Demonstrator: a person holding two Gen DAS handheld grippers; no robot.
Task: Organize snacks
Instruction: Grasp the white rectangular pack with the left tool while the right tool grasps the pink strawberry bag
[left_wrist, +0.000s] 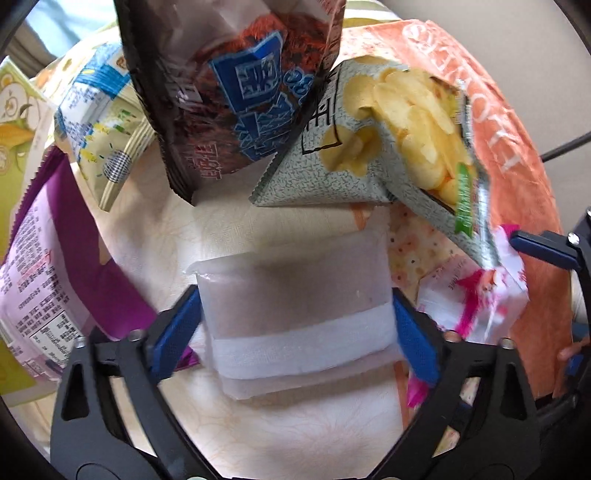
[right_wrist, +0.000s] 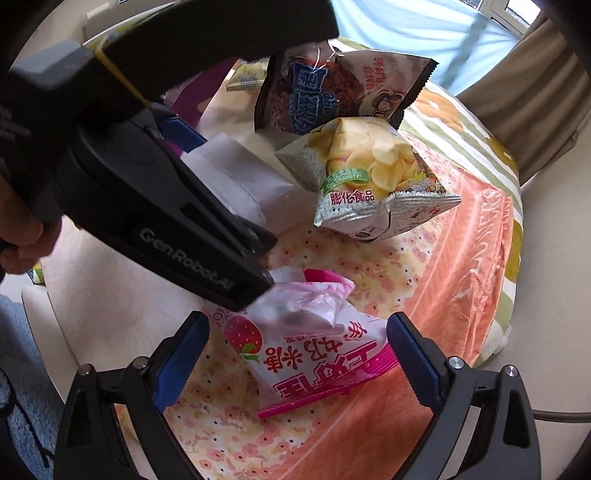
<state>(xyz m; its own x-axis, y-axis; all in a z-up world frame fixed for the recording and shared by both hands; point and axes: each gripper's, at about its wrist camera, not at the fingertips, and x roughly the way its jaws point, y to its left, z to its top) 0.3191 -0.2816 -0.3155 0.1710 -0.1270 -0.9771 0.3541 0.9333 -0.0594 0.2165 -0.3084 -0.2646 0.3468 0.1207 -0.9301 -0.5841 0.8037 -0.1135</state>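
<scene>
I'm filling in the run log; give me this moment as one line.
left gripper: closed on translucent white packet | right gripper: open around pink strawberry packet | chips bag: untouched

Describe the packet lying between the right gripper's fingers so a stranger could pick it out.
On the flowered cloth, below the grey-green potato chip bag, lies a pink and white strawberry snack packet. It alone carries a red strawberry picture and magenta edges.
</scene>
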